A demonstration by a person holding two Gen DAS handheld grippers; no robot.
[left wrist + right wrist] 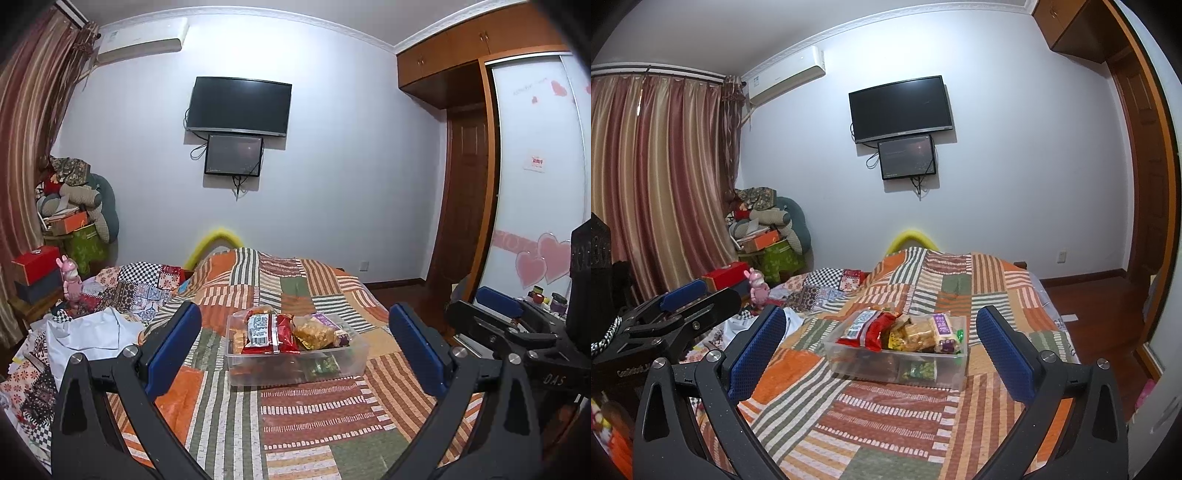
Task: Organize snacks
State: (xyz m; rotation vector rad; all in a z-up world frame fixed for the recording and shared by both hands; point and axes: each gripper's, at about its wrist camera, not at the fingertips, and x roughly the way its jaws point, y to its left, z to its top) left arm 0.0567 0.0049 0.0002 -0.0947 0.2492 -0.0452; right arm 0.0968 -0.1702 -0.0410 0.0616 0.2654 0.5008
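Snack packets fill a clear rectangular plastic bin on the striped patchwork bedspread, ahead of both spread, empty tongs: left, right.

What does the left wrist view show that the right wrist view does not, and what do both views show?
Only the left wrist view shows the wardrobe door with pink hearts and the small jars below it, plus the right gripper from the side at the right edge.

Only the right wrist view shows the wide striped curtain in full and the left gripper from the side at the left edge.

Both show the clear box of snacks on the patchwork bedspread, the wall television, and open jaws on the left gripper and right gripper, holding nothing.
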